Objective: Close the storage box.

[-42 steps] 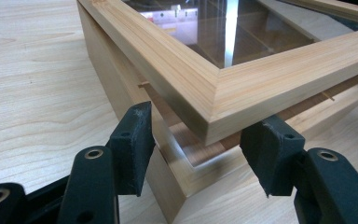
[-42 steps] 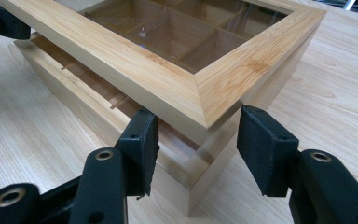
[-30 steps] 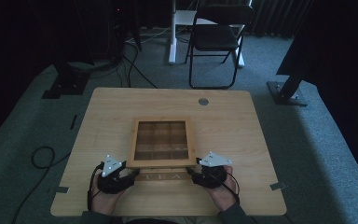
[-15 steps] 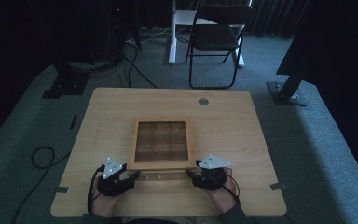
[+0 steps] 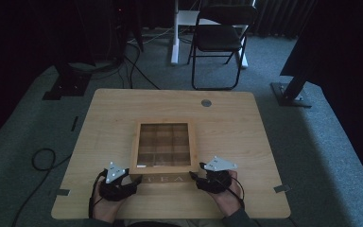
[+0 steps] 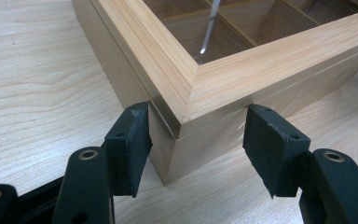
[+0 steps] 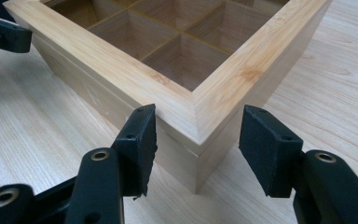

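box corner (image 6: 186,116) between open fingers (image 6: 130,140)

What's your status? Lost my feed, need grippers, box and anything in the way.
Left gripper open, straddling the wooden box's near-left corner. Right gripper open, straddling its near-right corner. Lid down. Table around it bare.

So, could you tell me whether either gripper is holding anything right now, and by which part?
Nothing is held. The left gripper and right gripper each straddle a near corner of the wooden tea box, jaws open and not clamped.
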